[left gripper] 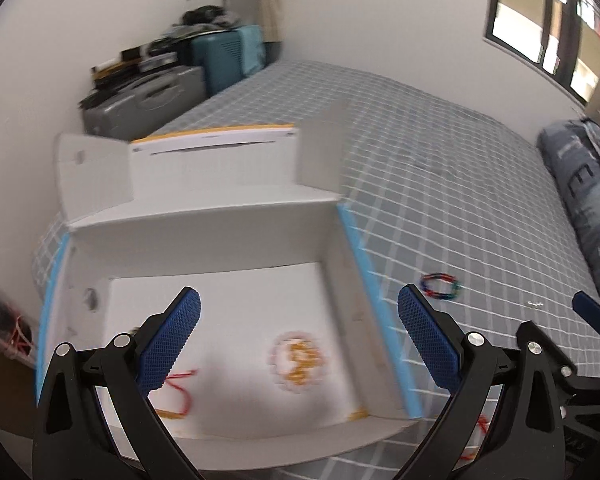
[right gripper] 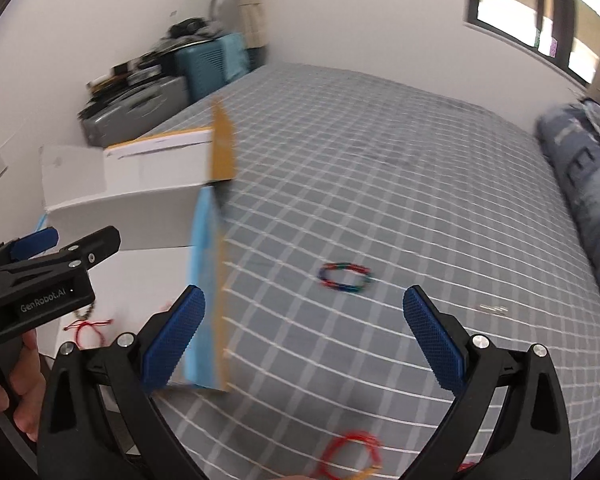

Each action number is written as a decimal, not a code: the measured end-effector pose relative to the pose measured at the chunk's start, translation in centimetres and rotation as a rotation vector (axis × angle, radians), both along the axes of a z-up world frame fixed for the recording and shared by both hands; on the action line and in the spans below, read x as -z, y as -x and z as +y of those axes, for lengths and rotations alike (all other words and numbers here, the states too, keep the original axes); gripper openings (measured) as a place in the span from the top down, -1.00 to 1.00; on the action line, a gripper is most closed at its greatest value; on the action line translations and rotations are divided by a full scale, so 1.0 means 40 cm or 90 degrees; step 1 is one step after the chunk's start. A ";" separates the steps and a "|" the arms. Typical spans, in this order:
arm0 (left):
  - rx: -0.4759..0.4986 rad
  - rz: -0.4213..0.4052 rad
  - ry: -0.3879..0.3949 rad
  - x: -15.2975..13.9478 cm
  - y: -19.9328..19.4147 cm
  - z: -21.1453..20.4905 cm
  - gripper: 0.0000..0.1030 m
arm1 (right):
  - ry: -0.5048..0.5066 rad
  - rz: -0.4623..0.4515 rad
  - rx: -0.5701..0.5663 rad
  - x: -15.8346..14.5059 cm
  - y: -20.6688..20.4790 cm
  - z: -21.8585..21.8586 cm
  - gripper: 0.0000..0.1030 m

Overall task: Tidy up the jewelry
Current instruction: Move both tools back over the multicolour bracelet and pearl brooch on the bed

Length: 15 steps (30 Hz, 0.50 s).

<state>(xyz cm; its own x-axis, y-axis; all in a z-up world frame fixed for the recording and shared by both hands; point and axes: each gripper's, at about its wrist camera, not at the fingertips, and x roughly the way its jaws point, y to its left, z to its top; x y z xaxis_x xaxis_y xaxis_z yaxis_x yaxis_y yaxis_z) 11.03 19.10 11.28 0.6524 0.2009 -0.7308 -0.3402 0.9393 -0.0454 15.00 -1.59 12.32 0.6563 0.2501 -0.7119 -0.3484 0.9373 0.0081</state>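
An open white cardboard box [left gripper: 204,244] with blue tape on its edges sits on the checked bed. Inside lie a pink bead bracelet with yellow pieces [left gripper: 298,360] and a red cord [left gripper: 178,390]. My left gripper [left gripper: 298,306] hovers open above the box, nothing between its fingers. A multicoloured bracelet [left gripper: 441,286] [right gripper: 345,277] lies on the bedspread to the right of the box. My right gripper [right gripper: 304,308] is open over the bed, short of that bracelet. A red string bracelet [right gripper: 350,454] lies below it near the front. The box [right gripper: 140,208] shows at left.
The grey checked bedspread [right gripper: 380,168] stretches far and right. A rolled blue quilt [left gripper: 584,200] lies along the right edge. Suitcases and clutter [left gripper: 160,80] stand beyond the bed's far corner, against the wall. A small silvery item [left gripper: 535,303] lies right of the multicoloured bracelet. A hand [right gripper: 24,388] holds the left gripper.
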 end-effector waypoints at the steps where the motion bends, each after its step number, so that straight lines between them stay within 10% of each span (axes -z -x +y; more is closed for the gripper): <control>1: 0.012 0.000 -0.001 -0.001 -0.012 -0.028 -0.89 | -0.001 0.000 0.010 -0.002 -0.002 -0.026 -0.85; 15: 0.115 0.065 -0.031 0.098 -0.251 -0.344 -0.89 | -0.004 0.035 0.139 0.053 -0.161 -0.358 -0.85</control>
<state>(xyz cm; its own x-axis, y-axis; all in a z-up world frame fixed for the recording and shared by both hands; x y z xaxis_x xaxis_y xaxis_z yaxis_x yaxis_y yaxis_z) 21.08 5.36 7.37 0.6045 0.1237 -0.7869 -0.1663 0.9857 0.0272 21.45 -15.89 10.22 0.6559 0.1107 -0.7466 -0.1356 0.9904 0.0278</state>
